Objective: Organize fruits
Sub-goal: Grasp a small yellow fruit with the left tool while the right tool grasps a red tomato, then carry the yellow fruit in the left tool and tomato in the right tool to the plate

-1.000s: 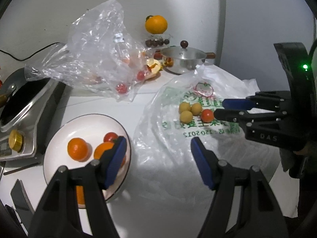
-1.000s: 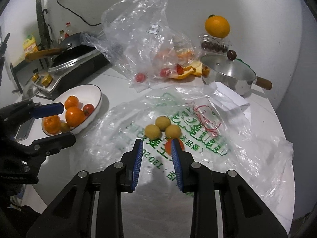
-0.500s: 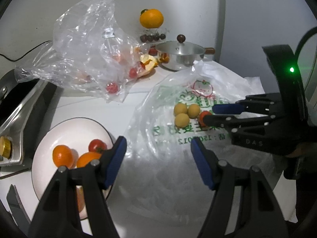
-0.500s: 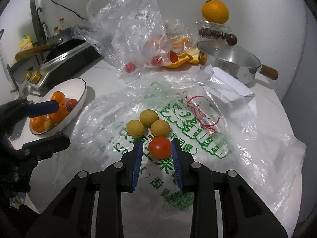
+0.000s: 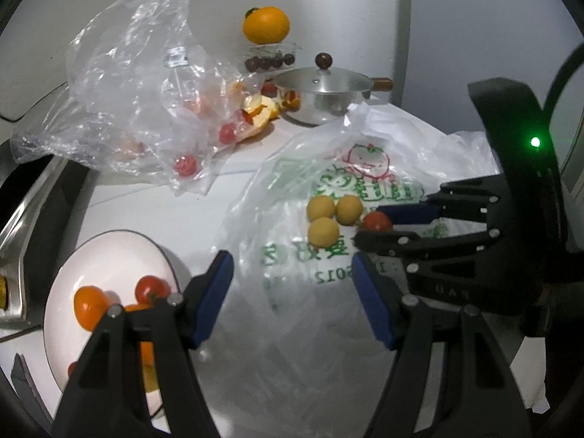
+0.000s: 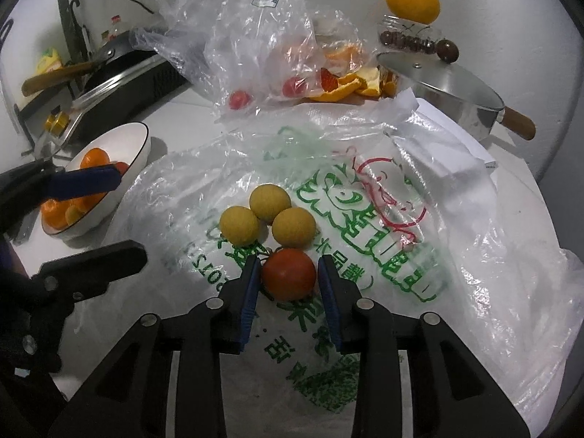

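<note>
A red tomato point(image 6: 289, 273) lies on a printed plastic bag point(image 6: 383, 197) beside three yellow round fruits point(image 6: 270, 217). My right gripper point(image 6: 288, 273) has its blue pads on either side of the tomato, close to it, with narrow gaps showing; in the left wrist view the tomato point(image 5: 377, 222) sits between those fingers. My left gripper point(image 5: 292, 284) is open and empty, above the bag's near edge. A white plate point(image 5: 109, 248) at the left holds oranges point(image 5: 89, 308) and a tomato point(image 5: 151, 288); it also shows in the right wrist view point(image 6: 131, 135).
A crumpled clear bag point(image 5: 138, 102) with small tomatoes and orange peel lies at the back. A steel lidded pot point(image 5: 325, 91) stands behind, with an orange point(image 5: 266, 25) on a jar of dark fruits. A cooktop with a pan point(image 6: 120, 73) is at the left.
My right gripper has moved forward so the tomato now lies between its pads. My left gripper has shifted right, away from the plate.
</note>
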Demonstrator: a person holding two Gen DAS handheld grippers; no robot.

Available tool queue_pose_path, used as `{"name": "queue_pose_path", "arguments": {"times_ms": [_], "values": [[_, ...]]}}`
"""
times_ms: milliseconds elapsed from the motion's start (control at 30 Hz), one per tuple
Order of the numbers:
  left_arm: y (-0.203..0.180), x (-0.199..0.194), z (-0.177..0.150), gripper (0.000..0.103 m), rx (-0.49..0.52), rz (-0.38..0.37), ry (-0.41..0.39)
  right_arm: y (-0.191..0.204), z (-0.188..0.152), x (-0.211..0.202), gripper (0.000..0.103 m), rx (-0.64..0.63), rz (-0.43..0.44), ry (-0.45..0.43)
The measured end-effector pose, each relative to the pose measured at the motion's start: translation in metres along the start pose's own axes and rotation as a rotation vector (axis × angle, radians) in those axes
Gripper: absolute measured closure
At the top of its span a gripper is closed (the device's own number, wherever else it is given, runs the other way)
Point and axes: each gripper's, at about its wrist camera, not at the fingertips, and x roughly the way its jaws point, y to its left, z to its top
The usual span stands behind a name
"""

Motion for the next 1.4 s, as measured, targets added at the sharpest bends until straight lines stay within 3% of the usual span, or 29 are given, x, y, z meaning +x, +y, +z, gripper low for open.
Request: {"name": "queue_pose_path", "arguments": {"times_ms": [467, 533, 767, 800, 1000, 1400], "values": [[-0.026, 0.028, 0.015, 0.036, 0.064, -0.015, 0.023, -0.025, -0.008, -0.03, 0.072, 0.035, -0.024, -0.077], [-0.028, 0.035, 0.017, 0.046, 0.07, -0.015, 0.033, -0.031, -0.01, -0.032, 0.072, 0.044, -0.027, -0.084], [-0.032, 0.055, 0.021, 0.054, 0.086, -0.001, 0.069, -0.045, -0.017, -0.037, 0.072, 0.064, -0.023, -0.1], [-0.033, 0.058, 0.021, 0.061, 0.09, -0.001, 0.074, -0.047, -0.018, -0.037, 0.072, 0.068, -0.022, -0.102], [-0.034, 0.069, 0.02, 0.076, 0.101, -0.005, 0.096, -0.053, -0.022, -0.038, 0.072, 0.086, -0.008, -0.11], [-0.037, 0.054, 0.017, 0.076, 0.117, -0.02, 0.074, -0.05, -0.022, -0.042, 0.072, 0.087, -0.019, -0.11]]}}
